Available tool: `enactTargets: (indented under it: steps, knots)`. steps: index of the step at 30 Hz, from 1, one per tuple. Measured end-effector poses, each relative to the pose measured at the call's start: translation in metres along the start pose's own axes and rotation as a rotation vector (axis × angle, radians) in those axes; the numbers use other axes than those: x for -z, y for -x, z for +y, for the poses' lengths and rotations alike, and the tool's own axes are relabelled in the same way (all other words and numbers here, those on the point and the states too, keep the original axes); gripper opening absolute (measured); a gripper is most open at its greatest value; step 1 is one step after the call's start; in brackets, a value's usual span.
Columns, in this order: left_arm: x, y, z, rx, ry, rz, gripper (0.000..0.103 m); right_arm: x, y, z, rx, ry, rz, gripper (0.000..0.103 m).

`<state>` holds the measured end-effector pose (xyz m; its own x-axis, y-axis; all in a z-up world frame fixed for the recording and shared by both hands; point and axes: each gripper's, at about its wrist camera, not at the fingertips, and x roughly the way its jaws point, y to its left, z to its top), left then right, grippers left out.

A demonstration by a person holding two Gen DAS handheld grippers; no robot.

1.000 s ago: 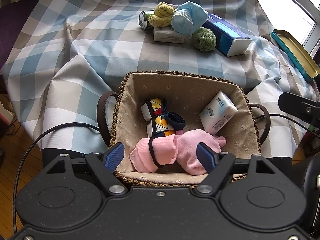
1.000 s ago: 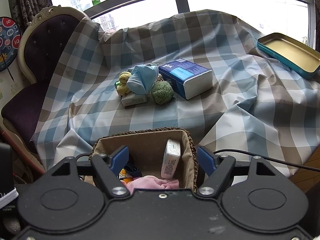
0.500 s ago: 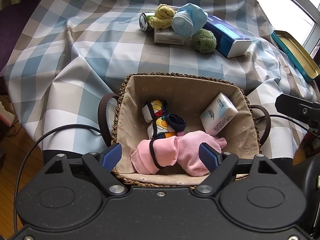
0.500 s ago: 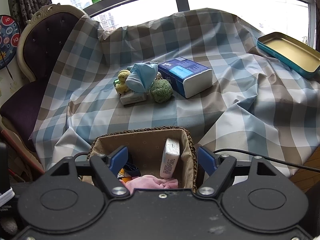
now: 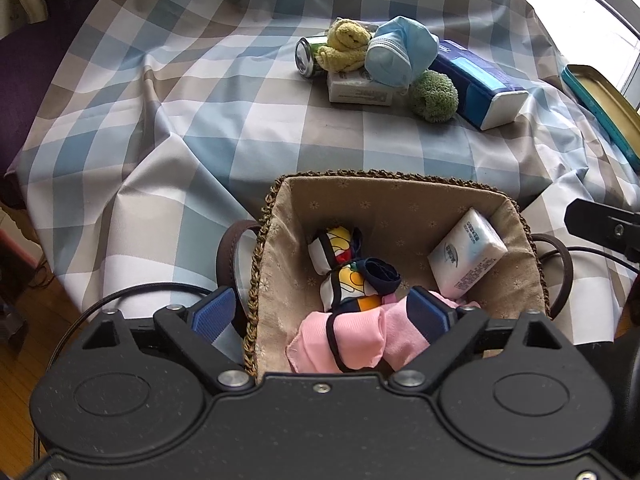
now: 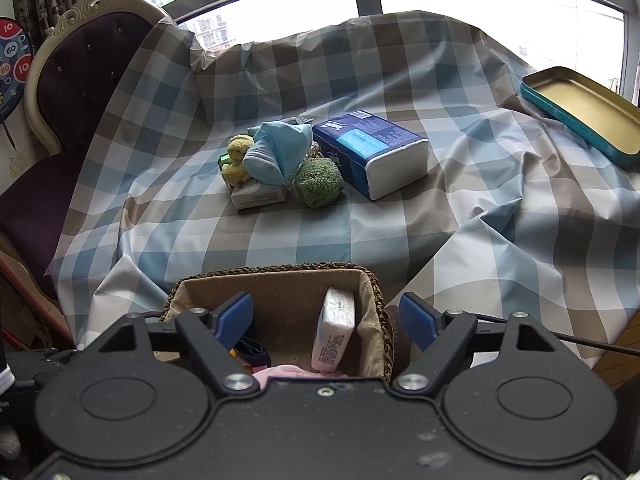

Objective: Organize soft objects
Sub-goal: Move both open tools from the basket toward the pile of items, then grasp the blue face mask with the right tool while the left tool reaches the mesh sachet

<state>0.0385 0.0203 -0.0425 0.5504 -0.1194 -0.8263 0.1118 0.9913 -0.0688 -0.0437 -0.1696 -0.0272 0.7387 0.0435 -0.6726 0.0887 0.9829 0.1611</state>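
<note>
A wicker basket (image 5: pixel 260 264) with a beige liner stands at the table's near edge. In it lie a pink cloth bundle (image 5: pixel 352 336), two rolled colourful socks (image 5: pixel 336 244) and a small tissue pack (image 5: pixel 468 256). My left gripper (image 5: pixel 320 314) hovers over the basket's near end. Its jaws are opening, and the pads do not press on the pink bundle below them. My right gripper (image 6: pixel 325 317) is over the basket (image 6: pixel 372 280) from the right. Its jaws are also opening, empty, with the tissue pack (image 6: pixel 334 332) seen between them.
Further back on the checked cloth lies a pile: a yellow towel (image 5: pixel 346 44), a light blue hat (image 5: pixel 400 54), a green fuzzy ball (image 5: pixel 434 96), a flat white pack (image 5: pixel 360 90), a can (image 5: pixel 306 58) and a big blue tissue pack (image 5: pixel 476 84). A teal tin tray (image 6: pixel 580 112) sits far right; a dark chair (image 6: pixel 80 92) stands left.
The left jaws have spread wider, away from the pink bundle, which stays in the basket. The right jaws widened a little and the right gripper crept slightly forward.
</note>
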Motion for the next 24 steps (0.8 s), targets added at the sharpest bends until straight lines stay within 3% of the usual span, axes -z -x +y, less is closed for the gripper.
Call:
enactTargets:
  steps: [11,20,24]
  knots:
    - [-0.041,-0.021,0.006,-0.042,-0.014,-0.008,0.089,-0.041,-0.043,0.004,0.026,0.038,-0.006,0.085]
    - [-0.084,-0.040,0.015,-0.071,-0.006,-0.030,0.091,-0.079,-0.075,0.012,0.016,0.082,-0.074,0.101]
    - [-0.099,-0.052,0.019,-0.088,-0.007,-0.013,0.091,-0.089,-0.093,0.020,0.014,0.124,-0.097,0.103]
